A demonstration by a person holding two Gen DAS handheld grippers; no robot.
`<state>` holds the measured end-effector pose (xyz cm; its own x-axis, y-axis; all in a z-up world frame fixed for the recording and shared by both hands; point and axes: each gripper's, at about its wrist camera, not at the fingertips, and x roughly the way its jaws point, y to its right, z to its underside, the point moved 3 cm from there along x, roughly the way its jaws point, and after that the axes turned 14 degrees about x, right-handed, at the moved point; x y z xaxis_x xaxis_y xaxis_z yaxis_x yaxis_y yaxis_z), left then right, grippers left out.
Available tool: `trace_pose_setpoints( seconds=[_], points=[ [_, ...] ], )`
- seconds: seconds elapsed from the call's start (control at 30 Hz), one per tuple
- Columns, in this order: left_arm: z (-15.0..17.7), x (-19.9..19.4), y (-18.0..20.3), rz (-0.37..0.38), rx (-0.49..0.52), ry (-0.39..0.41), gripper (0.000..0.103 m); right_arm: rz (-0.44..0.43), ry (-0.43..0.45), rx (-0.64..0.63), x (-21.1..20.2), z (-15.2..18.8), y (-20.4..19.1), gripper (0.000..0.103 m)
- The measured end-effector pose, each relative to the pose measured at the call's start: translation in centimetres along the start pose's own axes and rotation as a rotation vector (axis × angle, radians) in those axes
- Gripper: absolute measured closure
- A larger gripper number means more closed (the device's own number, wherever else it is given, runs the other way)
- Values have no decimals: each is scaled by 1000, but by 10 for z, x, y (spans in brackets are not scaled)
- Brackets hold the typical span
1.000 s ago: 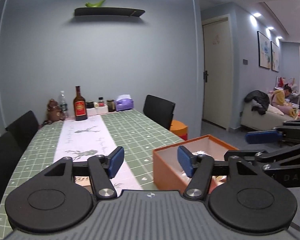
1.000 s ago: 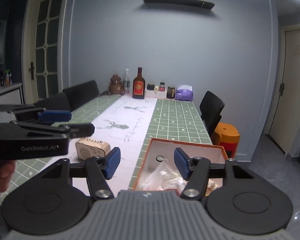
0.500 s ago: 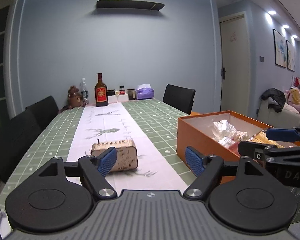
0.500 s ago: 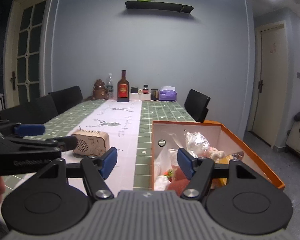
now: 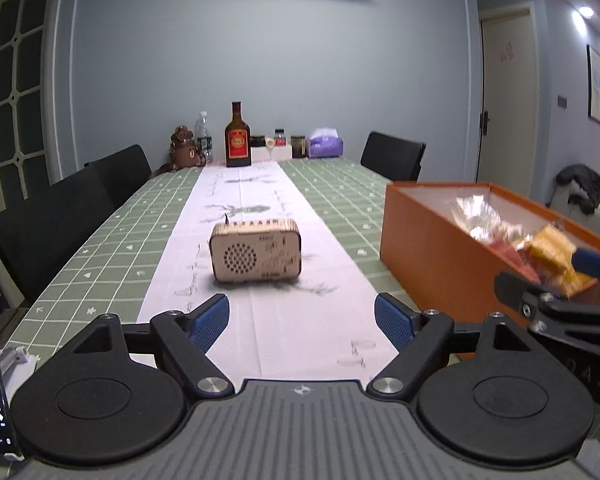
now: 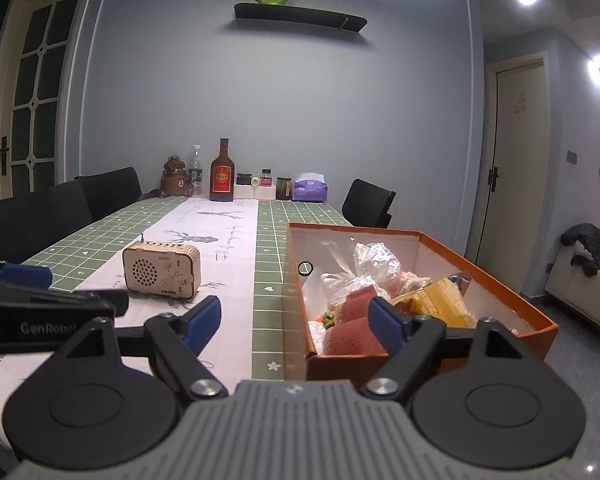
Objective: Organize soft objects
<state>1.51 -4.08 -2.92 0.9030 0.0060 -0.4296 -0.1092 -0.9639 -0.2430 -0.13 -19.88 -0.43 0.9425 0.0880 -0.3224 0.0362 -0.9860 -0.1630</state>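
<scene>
Left gripper: blue-padded fingers spread wide, nothing between them, aimed down the pale runner of a green checked table.

Right gripper: fingers likewise wide apart and empty, its right pad in front of the near end of the orange box; in the left view seen from the side at far right, with "DAS" partly legible on its body.

Orange box at the table's right edge, open on top. Inside: reddish-brown sponge at the near end, yellow packet beside it, crinkled clear plastic bag farther back, a small green and orange bit low at the left wall, too small to identify.

Wooden radio upright on the runner, well apart from the box; round speaker grille in front, writing on its face unreadable.

"GenRobot" printed on the left gripper's side, visible at the left of the right view.

Far end of the table: brown bottle with red label, text illegible; purple tissue pack; brown bear figure.
</scene>
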Motion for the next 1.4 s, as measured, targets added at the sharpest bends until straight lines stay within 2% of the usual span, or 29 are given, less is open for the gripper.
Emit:
trace_pose_setpoints(
  seconds=[0.6, 1.4],
  points=[
    [8, -4, -4, -33, -2, -26, 6, 4, 34, -17, -9, 1, -3, 22],
    [8, -1, -2, -38, -8, -40, 6, -14, 26, -7, -11, 0, -1, 22]
  ],
)
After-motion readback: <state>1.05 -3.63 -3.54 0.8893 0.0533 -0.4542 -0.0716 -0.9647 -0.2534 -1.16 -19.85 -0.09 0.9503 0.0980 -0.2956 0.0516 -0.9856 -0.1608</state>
